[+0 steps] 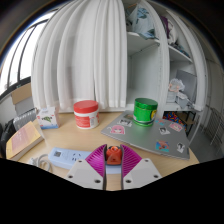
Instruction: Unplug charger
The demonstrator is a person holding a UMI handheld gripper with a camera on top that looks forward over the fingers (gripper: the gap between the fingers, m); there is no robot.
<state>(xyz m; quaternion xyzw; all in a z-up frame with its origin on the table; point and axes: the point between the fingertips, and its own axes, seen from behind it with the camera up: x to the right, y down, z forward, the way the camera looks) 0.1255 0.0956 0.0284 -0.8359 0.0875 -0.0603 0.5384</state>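
Note:
My gripper (pixel 113 151) reaches out over a wooden desk (pixel 75 138). Its two magenta pads (pixel 97 158) close in on a small orange-red object, the charger (pixel 115 156), which sits between the fingertips with both pads against it. A white power strip (pixel 62 157) lies on the desk just left of the fingers. Whether the charger is still seated in a socket is hidden by the fingers.
A red-lidded jar (pixel 86 113) and a green-lidded jar (pixel 146 110) stand beyond the fingers. A grey laptop with stickers (pixel 152 135) lies to the right. A small box (pixel 46 117) stands at the left. A white ribbed curved shell (pixel 95 50) rises behind the desk.

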